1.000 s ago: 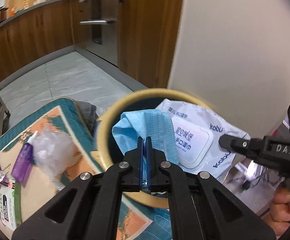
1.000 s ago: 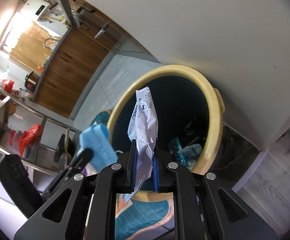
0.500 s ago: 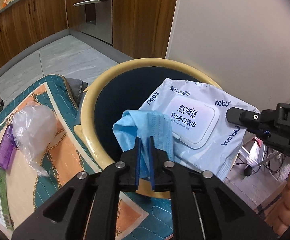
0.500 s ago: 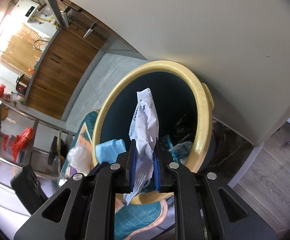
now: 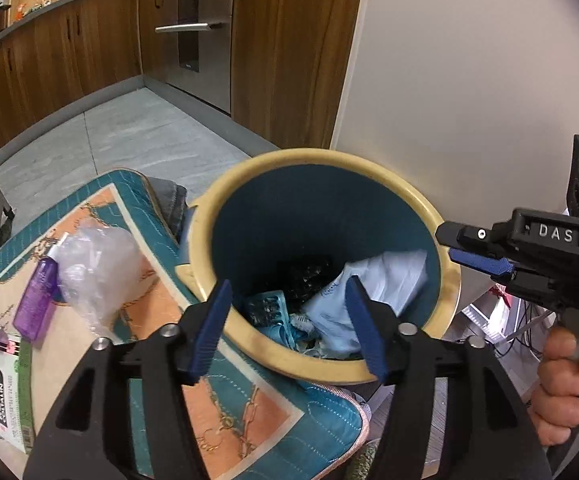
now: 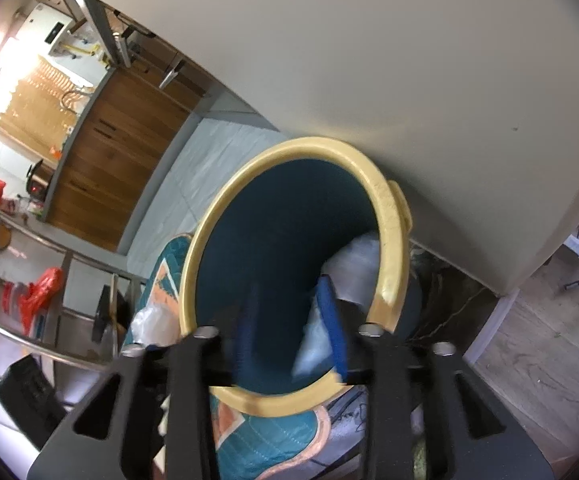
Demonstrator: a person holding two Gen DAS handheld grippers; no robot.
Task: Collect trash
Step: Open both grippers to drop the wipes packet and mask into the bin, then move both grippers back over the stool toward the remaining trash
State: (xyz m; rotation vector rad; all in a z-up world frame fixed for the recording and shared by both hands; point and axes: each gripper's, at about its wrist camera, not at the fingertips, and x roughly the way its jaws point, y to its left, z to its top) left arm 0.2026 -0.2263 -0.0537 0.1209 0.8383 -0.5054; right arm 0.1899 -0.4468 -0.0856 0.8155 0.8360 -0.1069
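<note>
Both drops done: blue face mask [image 5: 329,316] and white wipes pack [image 5: 389,276] now lie in yellow-rimmed blue bin [image 5: 205,248] | left gripper [image 5: 287,326], right gripper [image 6: 289,336] jaws opening, nothing between | remaining: purple bottle [image 5: 35,304], clear plastic bag [image 5: 97,276] on quilted mat [image 5: 249,420].

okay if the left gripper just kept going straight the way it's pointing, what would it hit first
Probably the trash inside the bin. The left gripper, jaws opening with nothing between them, aims down through the bin's mouth, so it would likely meet the pale blue wipes pack first. Depth is hard to judge here.
</note>
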